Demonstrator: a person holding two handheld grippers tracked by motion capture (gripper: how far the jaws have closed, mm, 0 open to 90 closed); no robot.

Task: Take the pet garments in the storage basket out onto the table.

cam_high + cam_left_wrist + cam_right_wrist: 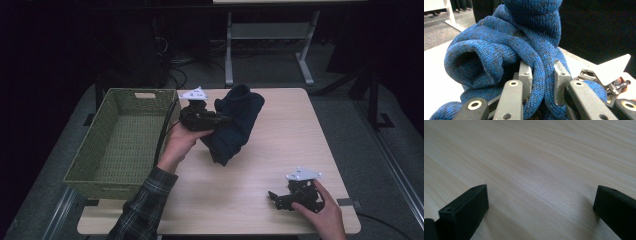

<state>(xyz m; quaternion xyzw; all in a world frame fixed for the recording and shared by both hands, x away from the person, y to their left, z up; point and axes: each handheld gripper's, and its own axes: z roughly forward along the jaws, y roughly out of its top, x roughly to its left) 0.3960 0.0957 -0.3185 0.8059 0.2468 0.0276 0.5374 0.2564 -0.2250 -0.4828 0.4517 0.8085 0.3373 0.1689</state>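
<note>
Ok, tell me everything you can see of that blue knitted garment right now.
The blue knitted garment is a thick, dark blue rib-knit piece, bunched and folded, with one rolled tubular opening, perhaps a sleeve or cuff. The left gripper is shut on a twisted fold of it, its grey pads pressing either side. In the high view it hangs draped from that gripper over the wooden table, right of the woven basket.

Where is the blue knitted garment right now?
High view: the blue knitted garment hangs clamped in the left gripper, above the table's far middle, just right of the wicker basket.
</note>
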